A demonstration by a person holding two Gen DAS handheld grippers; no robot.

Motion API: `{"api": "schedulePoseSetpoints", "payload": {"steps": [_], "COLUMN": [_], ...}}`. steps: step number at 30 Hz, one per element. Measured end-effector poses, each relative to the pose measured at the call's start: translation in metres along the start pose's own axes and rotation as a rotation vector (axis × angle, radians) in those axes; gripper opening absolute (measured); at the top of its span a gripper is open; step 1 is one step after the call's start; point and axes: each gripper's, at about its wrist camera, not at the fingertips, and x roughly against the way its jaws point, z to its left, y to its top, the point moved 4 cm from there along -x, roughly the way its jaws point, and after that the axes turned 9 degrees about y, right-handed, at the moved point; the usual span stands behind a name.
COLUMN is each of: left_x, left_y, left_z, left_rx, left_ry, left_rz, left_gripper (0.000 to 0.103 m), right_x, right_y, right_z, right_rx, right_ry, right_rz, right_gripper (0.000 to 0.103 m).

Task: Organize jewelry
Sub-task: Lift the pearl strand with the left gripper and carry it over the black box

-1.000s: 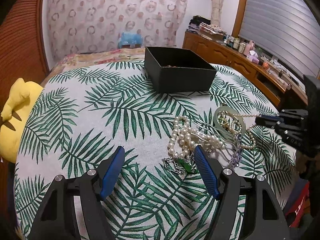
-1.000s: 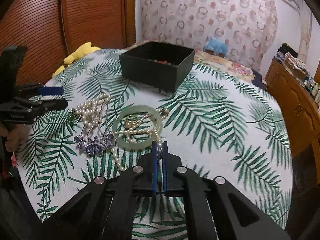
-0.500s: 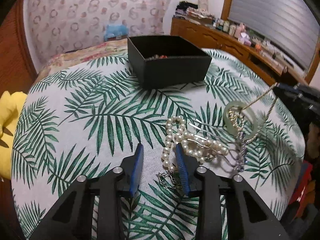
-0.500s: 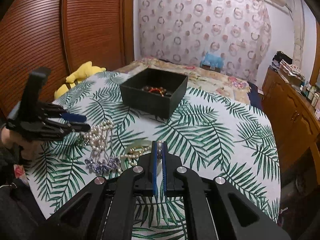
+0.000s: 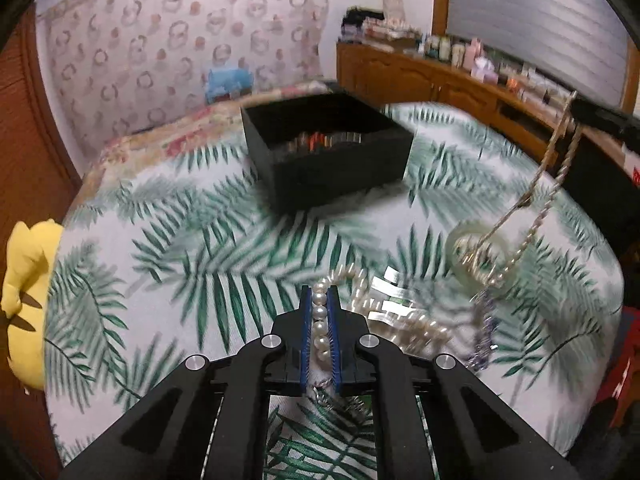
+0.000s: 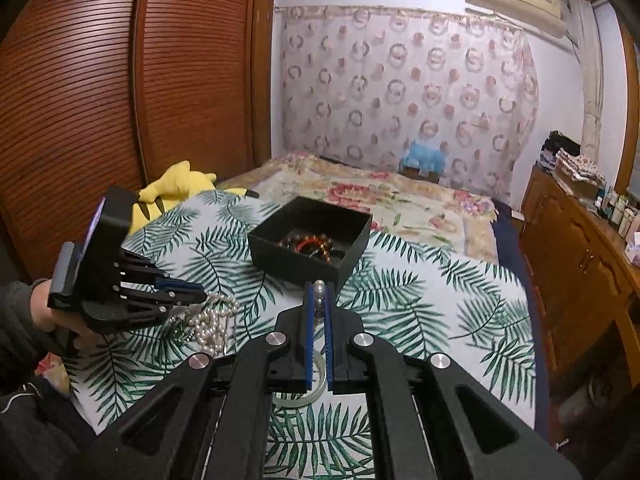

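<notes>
Lifting strands: two necklaces are being pulled out of one tangled heap on the palm-leaf worktop (image 5: 168, 216).
Pearl necklace (image 5: 320, 320): pinched between the blue fingers of the left tool (image 5: 319, 300), the strand running lengthwise along the fingers; the rest trails right into the heap.
Thin beaded chain (image 5: 548, 184): hangs taut from the right tool, slanting down and left to a pale green bangle (image 5: 464, 240) lying on the cloth, which it appears to snag.
Right tool (image 6: 318, 300): clamped on beads of that chain, raised well above the worktop.
Black box (image 6: 308, 240): open, beaded bracelets already inside; it lies straight ahead of both tools, beyond the heap, and the right tool looks nearer to it.
Key relation: chain and pearls look knotted with a purple flower piece (image 5: 486, 336), so pulling toward the box likely drags the heap.
Left tool pose: low, close to the cloth, pointing at the box.
Risk: bangle may ride up with the chain.
</notes>
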Motion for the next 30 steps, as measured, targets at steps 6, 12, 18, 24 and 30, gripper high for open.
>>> {"api": "schedulePoseSetpoints", "payload": {"steps": [6,12,18,24,30], "left_x": [0.058,0.099,0.122,0.131,0.143], "left_y": [0.033,0.061,0.083,0.099,0.116], "left_z": [0.002,-0.002,-0.008,-0.005,0.0], "left_rx": [0.058,0.068,0.039,0.037,0.054], "left_ry": [-0.047,-0.07,-0.06,-0.04,-0.037], "left_rz": [-0.147,-0.246,-0.302,-0.329,-0.359], "left_gripper": [0.007,0.007,0.007,0.007,0.007], "right_x": [0.013,0.017,0.02,0.025,0.032], "right_y": [0.013,0.02,0.029,0.039,0.054], "right_z": [-0.003,-0.005,-0.005,-0.007,-0.008], "right_rx": [0.005,0.003,0.009,0.008,0.012], "right_ry": [-0.009,-0.008,-0.008,-0.002,-0.001], "right_rz": [-0.029,-0.042,-0.059,-0.078,-0.104], "right_gripper": [0.005,0.005,0.005,0.005,0.005]}}
